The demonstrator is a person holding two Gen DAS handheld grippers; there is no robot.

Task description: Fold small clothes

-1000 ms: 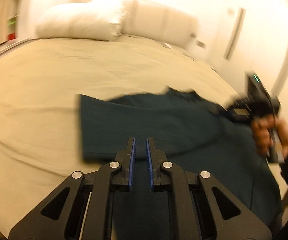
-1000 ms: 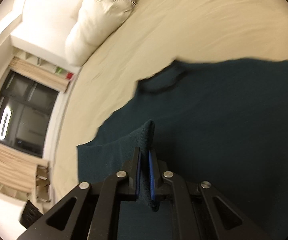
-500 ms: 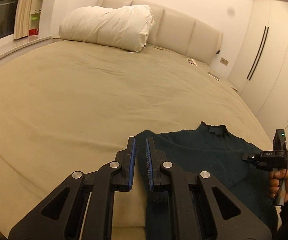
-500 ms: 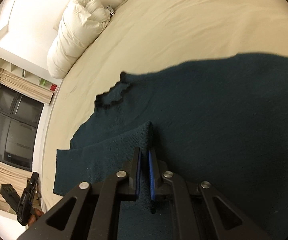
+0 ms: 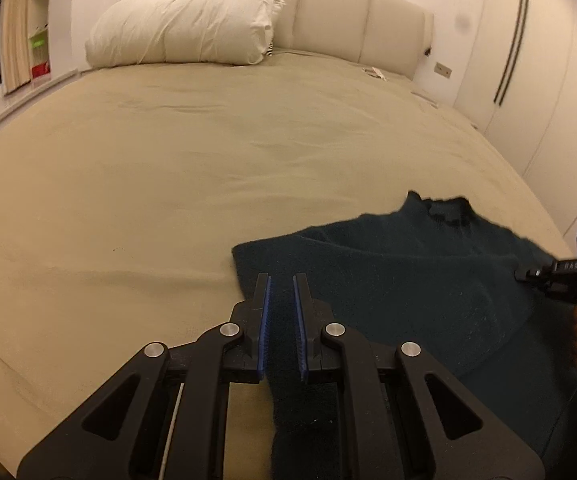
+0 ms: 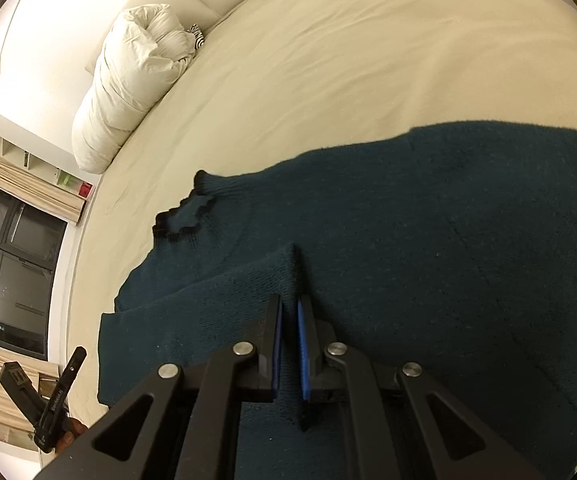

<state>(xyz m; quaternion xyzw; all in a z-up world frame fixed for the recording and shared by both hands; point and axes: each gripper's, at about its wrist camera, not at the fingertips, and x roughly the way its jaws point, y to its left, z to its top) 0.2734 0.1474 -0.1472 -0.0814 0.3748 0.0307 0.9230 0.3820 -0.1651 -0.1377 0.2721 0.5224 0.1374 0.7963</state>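
sweater (image 6: 428,240): dark teal knit cloth, matt, a little rough
bed sheet (image 5: 168,168): beige cloth, smooth, matt
pillow (image 5: 184,24): white wrinkled cloth
left gripper (image 5: 282,312): black matt plastic, metal screws

The bed (image 5: 136,168) lies broad and bare from the sweater (image 5: 408,272) up to its head edge, with open passage across the middle and left side. The pillow (image 5: 184,24) blocks the head edge at the left, against the headboard (image 5: 360,28). Small papers (image 5: 374,72) sit by the far right corner. Cabinets (image 5: 528,80) wall the right edge closely. The sweater covers the near right part.
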